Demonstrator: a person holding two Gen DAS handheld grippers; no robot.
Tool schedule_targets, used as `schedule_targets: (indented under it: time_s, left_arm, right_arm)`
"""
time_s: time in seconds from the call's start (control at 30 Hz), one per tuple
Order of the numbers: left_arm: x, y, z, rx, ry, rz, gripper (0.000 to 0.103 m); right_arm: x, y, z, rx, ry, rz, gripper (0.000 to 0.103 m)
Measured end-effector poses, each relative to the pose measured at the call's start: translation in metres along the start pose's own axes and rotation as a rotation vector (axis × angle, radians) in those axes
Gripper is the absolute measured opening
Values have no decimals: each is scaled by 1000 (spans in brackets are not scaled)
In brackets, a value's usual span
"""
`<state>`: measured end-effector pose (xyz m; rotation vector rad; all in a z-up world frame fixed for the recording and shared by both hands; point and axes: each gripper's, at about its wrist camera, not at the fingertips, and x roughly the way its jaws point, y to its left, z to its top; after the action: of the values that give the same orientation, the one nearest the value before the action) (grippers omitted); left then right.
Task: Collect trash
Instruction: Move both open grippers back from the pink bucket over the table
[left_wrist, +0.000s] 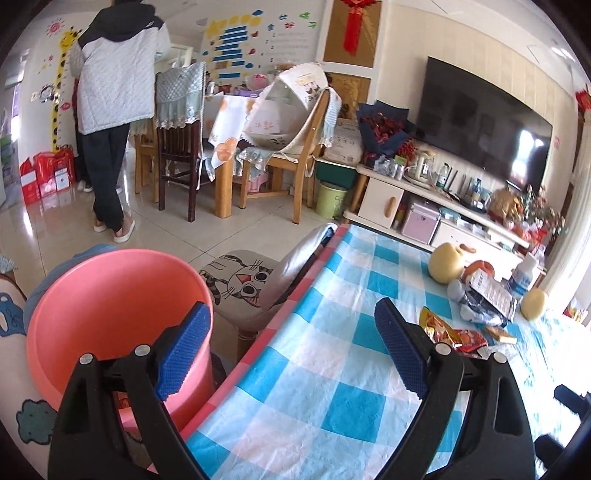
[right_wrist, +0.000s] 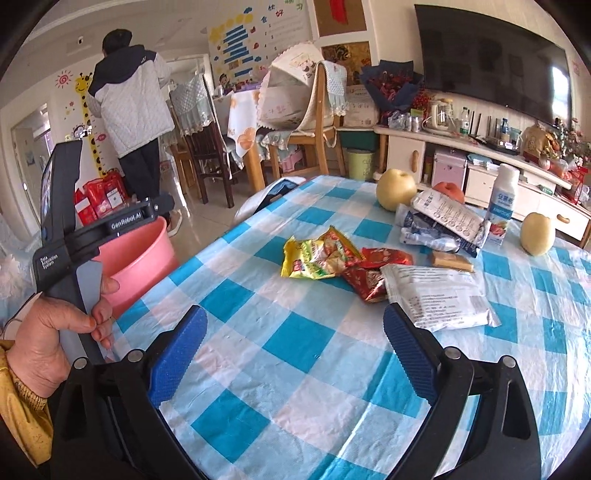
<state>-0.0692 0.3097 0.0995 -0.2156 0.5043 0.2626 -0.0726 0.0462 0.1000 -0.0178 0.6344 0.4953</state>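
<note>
Checked tablecloth (right_wrist: 295, 343) bears wrappers (right_wrist: 317, 254); left claw (left_wrist: 291, 350) and right claw (right_wrist: 295, 350) gape empty.

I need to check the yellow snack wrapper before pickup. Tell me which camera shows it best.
The right wrist view: the yellow snack wrapper lies whole and unblocked on the checked tablecloth. In the left wrist view only a sliver shows, partly hidden behind the left hand-held gripper.

The surface (right_wrist: 295, 350) wears a thin, crinkly plastic cloth. The pink bucket (left_wrist: 110, 306) is smooth, matt plastic. The snack wrappers (right_wrist: 321, 254) are shiny, crumpled foil. Each tool (right_wrist: 295, 354) has bumpy blue rubber pads (right_wrist: 177, 354). The floor (left_wrist: 177, 229) tiles gleam.
</note>
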Motion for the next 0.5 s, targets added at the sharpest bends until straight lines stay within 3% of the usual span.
schedule_targets:
  time_s: [0.33,0.5]
  left_arm:
    - [-10,-34,-7,94,-23,-41,91]
    - [-10,-53,-10,142,-19,-71,91]
  right_arm:
    - [-22,-23,-4,-30,-99,-1,98]
    - [-28,-33,-6,-36,-104,-10,98]
